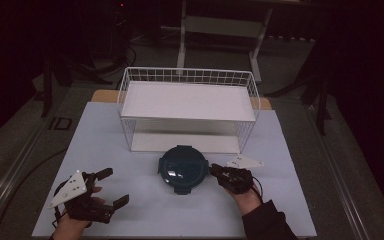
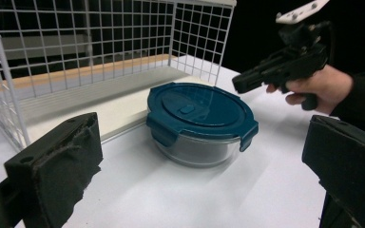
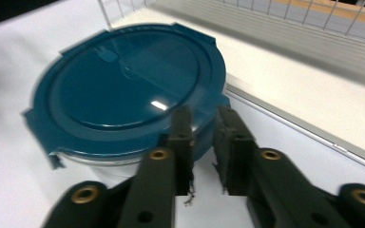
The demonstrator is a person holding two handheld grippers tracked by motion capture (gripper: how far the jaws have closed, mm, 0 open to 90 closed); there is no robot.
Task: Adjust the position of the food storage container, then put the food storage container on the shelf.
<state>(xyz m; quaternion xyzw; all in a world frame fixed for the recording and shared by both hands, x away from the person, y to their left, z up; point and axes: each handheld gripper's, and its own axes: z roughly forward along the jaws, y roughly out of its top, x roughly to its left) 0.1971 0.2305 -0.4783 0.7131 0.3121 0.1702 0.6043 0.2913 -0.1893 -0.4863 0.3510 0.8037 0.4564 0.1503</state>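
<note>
Right tongs (image 3: 203,118), jaws narrowly parted, at the blue lid's latch tab on the round glass container (image 1: 182,169); left tongs (image 1: 111,186) wide open, empty, resting on the bench (image 1: 145,210).

left gripper (image 1: 111,186) rests low with jaws spread wide, well apart from the container (image 1: 182,168). right gripper (image 1: 213,170) sits just beside the container's rim, jaws slightly parted, nothing between them.

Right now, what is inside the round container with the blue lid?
The blue lid covers the container fully. Through the clear glass wall nothing can be made out; the lid hides the rest of the inside.
</note>
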